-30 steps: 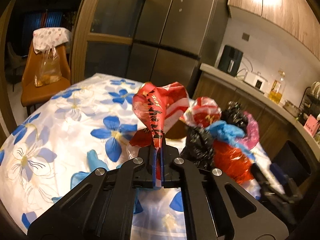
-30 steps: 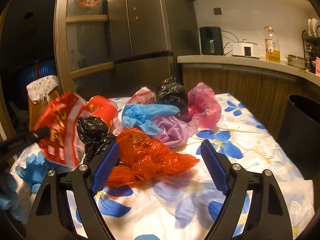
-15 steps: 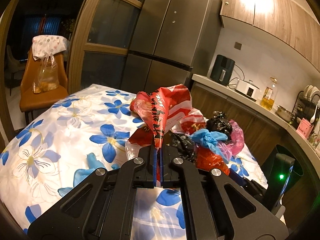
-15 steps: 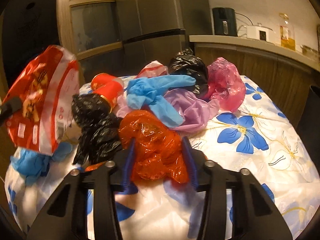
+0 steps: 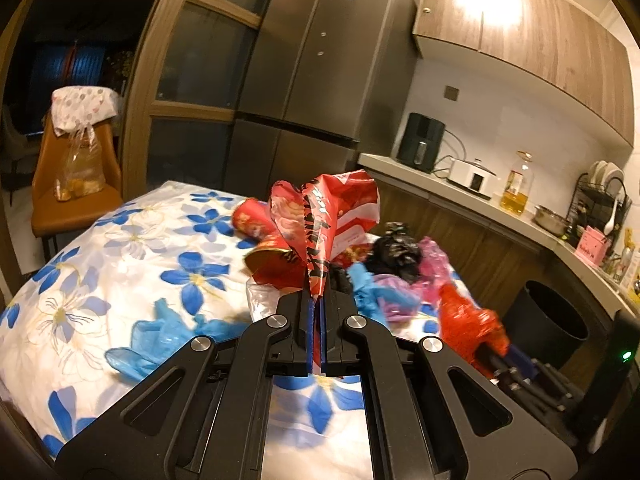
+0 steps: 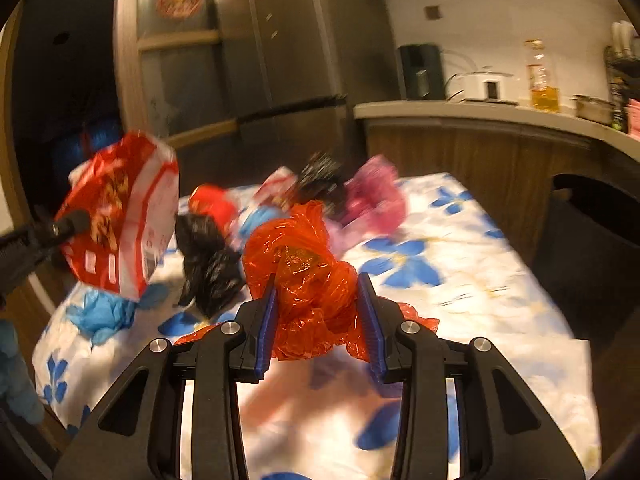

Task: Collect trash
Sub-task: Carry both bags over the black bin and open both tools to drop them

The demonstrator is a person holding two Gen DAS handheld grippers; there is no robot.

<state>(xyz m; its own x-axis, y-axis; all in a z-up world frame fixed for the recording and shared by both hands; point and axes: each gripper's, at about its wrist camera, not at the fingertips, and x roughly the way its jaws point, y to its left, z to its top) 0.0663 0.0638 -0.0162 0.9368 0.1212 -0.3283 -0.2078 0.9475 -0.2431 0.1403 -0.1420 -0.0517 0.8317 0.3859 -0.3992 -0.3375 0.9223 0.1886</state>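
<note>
- Kitchen all round me: a tall grey fridge [image 5: 320,64] stands well ahead of both grippers, and a counter [image 5: 472,196] with an oil bottle [image 5: 516,188] runs off to my right.
- Under both grippers lies a table in a white cloth with blue flowers [image 5: 120,248].
- My left gripper [image 5: 318,312] has its blue pads pressed together on the lower edge of a red and white snack bag [image 5: 332,216], which stands up just ahead of the fingertips, clear of the cloth.
- My right gripper [image 6: 320,304] is clamped on a crumpled orange plastic bag [image 6: 304,272]; the bag bulges between the two blue pads [image 6: 268,320] and spills a little past them on both sides.
- Just beyond the orange bag sits the heap of other rubbish: a black bag [image 6: 208,260] ahead to the left, a pink bag [image 6: 376,200] ahead to the right, and a red cup [image 6: 212,200] further back.
- A blue glove [image 5: 160,336] lies on the cloth just left of my left gripper.
- From the right wrist the snack bag hangs far to the left, pinched by the left gripper's tip.
- A dark bin [image 5: 548,320] stands on the floor to the right of the table, below the counter.
- An orange chair [image 5: 76,184] with a clear bag on it stands far off to the left.
</note>
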